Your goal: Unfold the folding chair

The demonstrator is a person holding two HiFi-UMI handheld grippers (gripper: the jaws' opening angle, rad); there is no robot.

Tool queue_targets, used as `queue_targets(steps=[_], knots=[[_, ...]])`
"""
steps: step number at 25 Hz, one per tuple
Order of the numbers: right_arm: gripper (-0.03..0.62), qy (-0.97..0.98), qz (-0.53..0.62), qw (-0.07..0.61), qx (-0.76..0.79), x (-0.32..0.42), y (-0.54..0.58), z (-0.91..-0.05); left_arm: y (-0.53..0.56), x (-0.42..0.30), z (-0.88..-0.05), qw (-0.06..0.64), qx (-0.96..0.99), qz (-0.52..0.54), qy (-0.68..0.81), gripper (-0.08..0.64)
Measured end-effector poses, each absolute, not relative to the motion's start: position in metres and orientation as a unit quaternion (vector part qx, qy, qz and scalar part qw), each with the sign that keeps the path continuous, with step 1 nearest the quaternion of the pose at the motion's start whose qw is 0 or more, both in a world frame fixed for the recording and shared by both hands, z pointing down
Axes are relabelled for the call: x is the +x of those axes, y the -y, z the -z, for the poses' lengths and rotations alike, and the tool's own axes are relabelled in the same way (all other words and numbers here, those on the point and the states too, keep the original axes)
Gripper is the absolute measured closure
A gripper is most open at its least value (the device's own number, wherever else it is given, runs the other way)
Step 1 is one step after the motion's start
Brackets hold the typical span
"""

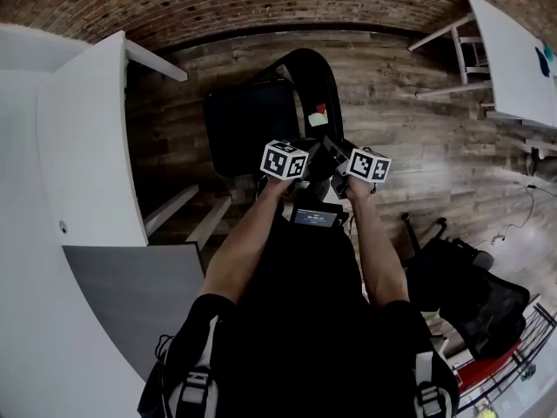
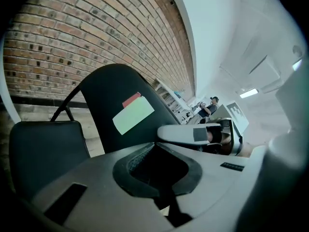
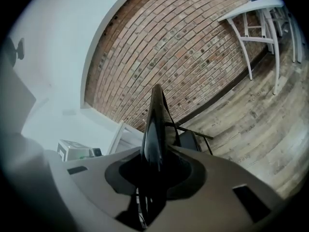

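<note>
Seat of the folding chair looks swung out flat and the backrest stands up, so I judge the unfolding nearly done. What's left is settling it fully open and letting go. My right gripper is clamped on the backrest's edge, which rises from between its fingers. My left gripper is closed on nothing, with the backrest just ahead of its fingertips.

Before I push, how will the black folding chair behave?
Likely stiff: the black folding chair's curved backrest looks rigid, edge-on in the right hand-held gripper. Its thin tube frame suggests light weight, so it may tip. It could skid on the wooden plank floor.
</note>
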State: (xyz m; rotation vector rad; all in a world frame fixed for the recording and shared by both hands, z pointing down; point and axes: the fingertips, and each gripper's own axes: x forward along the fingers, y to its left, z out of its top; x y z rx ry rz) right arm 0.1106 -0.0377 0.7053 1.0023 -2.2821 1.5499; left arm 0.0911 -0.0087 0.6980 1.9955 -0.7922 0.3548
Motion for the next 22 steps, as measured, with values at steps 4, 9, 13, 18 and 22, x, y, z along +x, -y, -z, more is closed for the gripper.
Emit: queue_targets(steps=[4, 9, 13, 18, 22], knots=[[0.485, 0.771, -0.539, 0.087, 0.329, 0.109, 0.037, -0.707, 0.004, 0.108, -0.702, 0.469, 0.81, -0.146, 0.32, 0.545], [0.48, 0.768, -0.555, 0.081, 0.309, 0.111, 0.036, -0.709, 0.006, 0.111, -0.704, 0.487, 0.797, -0.131, 0.333, 0.545], [0.477, 0.765, -0.551, 0.082, 0.324, 0.114, 0.038, -0.71, 0.007, 0.114, -0.705, 0.497, 0.781, -0.122, 0.359, 0.545], [0.477, 0.764, -0.545, 0.079, 0.336, 0.113, 0.039, -0.709, 0.008, 0.113, -0.704, 0.49, 0.775, -0.136, 0.375, 0.548], [0.477, 0.763, -0.536, 0.079, 0.353, 0.114, 0.038, -0.709, 0.006, 0.113, -0.704, 0.484, 0.778, -0.147, 0.372, 0.554]])
